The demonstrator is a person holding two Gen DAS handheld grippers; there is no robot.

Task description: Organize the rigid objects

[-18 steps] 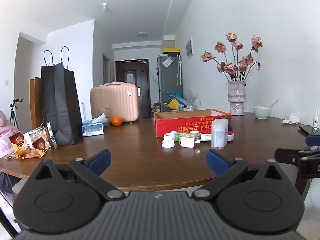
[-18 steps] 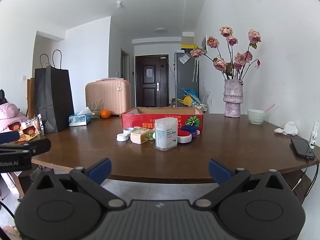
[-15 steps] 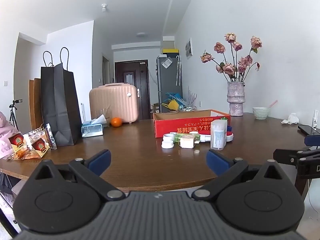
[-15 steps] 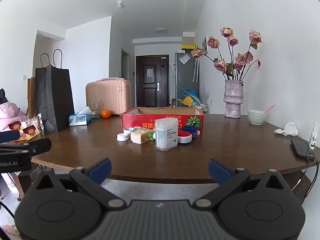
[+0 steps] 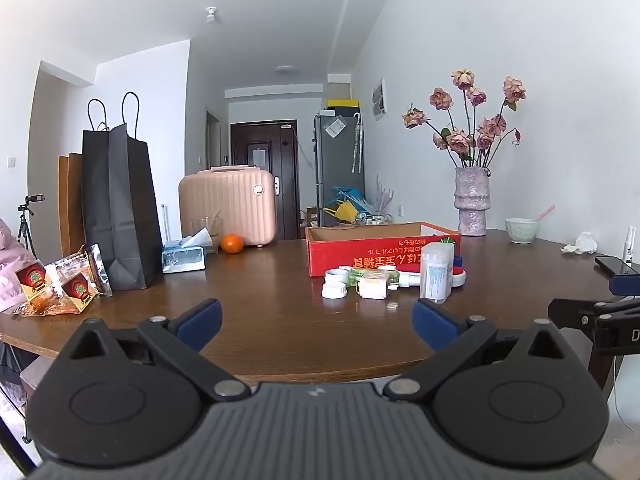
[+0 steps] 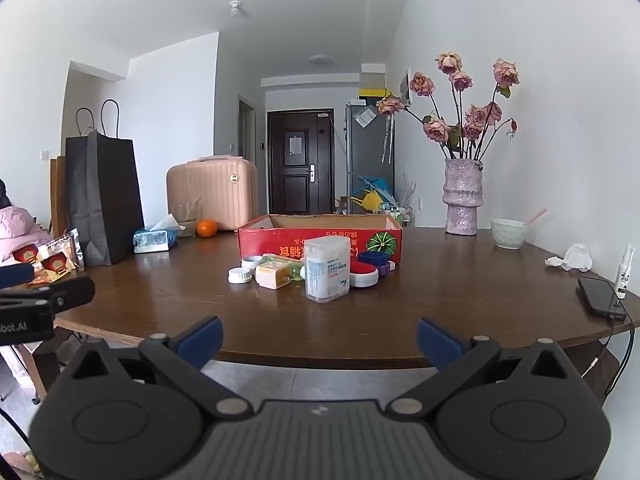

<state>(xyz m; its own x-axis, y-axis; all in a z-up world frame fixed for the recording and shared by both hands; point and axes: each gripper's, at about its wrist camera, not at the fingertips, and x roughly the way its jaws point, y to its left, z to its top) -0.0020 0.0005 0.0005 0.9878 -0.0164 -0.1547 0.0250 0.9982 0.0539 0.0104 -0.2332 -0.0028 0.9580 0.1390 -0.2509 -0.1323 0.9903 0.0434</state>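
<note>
A red cardboard box (image 5: 382,248) (image 6: 320,236) stands open-topped near the middle of the brown table (image 5: 260,312) (image 6: 440,300). In front of it lie several small items: a tall translucent white container (image 6: 327,274) (image 5: 437,272), a white-and-yellow block (image 6: 273,275) (image 5: 374,285), white round lids (image 6: 240,275) (image 5: 335,284), a red-topped round case (image 6: 363,273) and a blue lid (image 6: 373,258). My left gripper (image 5: 316,326) and right gripper (image 6: 318,334) both hover open before the table's near edge, with nothing between the fingers.
A black paper bag (image 5: 118,208), snack packets (image 5: 60,286), a tissue box (image 5: 185,254), an orange (image 5: 232,244) and a pink case (image 5: 228,204) occupy the left and back. A vase of roses (image 6: 462,200), a bowl (image 6: 509,233), crumpled tissue (image 6: 572,258), a phone (image 6: 602,296) and a small spray bottle (image 6: 625,272) sit right.
Both views have risen slightly, so the table and its items sit a touch lower in frame. Both grippers stay wide open.
</note>
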